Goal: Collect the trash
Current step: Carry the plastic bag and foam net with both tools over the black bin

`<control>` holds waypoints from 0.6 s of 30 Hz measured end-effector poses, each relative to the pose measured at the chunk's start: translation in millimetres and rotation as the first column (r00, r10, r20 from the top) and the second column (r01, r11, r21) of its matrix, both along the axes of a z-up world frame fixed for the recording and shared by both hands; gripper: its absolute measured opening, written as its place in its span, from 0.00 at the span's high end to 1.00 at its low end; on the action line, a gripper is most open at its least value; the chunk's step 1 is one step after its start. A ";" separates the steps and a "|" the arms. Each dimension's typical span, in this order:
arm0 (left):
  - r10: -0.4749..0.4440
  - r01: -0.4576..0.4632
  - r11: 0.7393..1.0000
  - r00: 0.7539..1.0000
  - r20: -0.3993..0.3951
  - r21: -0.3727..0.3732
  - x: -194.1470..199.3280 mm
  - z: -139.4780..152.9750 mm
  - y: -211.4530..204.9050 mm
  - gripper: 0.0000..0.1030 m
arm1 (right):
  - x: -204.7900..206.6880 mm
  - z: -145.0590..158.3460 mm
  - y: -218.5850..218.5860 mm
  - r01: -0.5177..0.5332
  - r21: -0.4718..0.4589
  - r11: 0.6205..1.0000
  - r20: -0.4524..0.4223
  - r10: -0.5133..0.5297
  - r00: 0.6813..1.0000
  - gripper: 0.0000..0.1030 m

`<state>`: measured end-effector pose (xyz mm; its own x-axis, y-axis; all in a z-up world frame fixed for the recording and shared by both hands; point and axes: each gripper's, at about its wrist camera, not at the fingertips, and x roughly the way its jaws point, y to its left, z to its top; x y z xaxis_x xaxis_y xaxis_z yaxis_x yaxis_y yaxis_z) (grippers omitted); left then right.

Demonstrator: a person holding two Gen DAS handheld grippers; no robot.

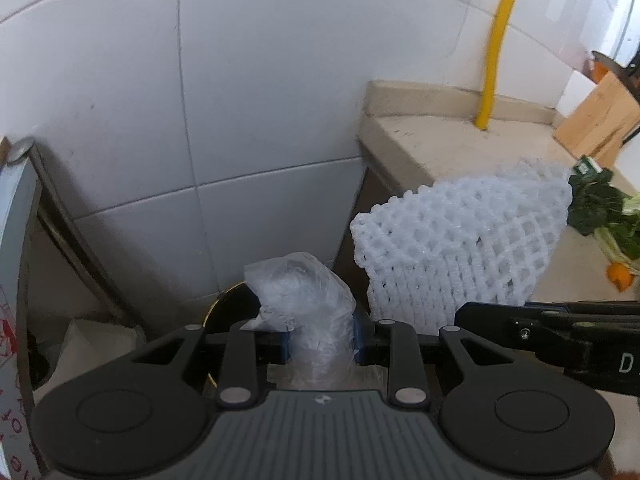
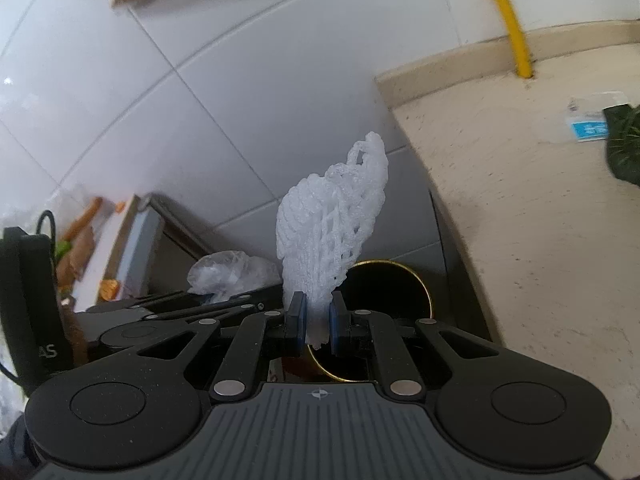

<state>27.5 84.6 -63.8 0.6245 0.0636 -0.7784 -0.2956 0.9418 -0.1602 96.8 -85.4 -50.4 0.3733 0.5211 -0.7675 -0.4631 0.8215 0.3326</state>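
White tiled wall (image 1: 240, 80) fills the background, and a beige counter (image 2: 540, 200) runs along the right side with a yellow pipe (image 1: 496, 40) rising from its back edge. Down in the gap beside the counter sits a dark bin (image 2: 400, 288) with a gold rim, mouth open to both cameras. Leafy greens (image 1: 600, 208) and a wooden board (image 1: 600, 120) lie far back on the counter. Now the right gripper (image 2: 318, 322): its blue pads pinch the bottom of a white foam net (image 2: 332, 216), which stands upright directly over the bin's near rim. Just to its left, the left gripper (image 1: 320, 346) is clamped on a crumpled clear plastic bag (image 1: 304, 292), held above the bin's edge. The two grippers sit side by side, almost touching.
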 end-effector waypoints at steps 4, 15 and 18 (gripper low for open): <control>0.027 -0.027 1.000 0.999 -0.031 -0.005 6.6 -12.4 6.7 0.78 | 11.3 -13.4 11.4 -0.022 -0.027 0.999 -0.026 0.022 0.999 0.85; 0.084 -0.086 0.996 0.988 -0.126 -0.015 27.8 -54.8 24.6 0.78 | 43.6 -55.8 39.7 -0.065 -0.103 0.992 -0.083 0.057 0.995 0.85; 0.094 -0.098 0.995 0.985 -0.146 -0.021 32.8 -64.1 28.7 0.78 | 49.4 -66.1 48.5 -0.079 -0.128 0.989 -0.093 0.067 0.993 0.85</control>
<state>60.3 113.4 -127.9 0.4971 0.0948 -0.8625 -0.4065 0.9037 -0.1349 146.2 -36.9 -116.5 0.2658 0.4374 -0.8591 -0.4970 0.8258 0.2667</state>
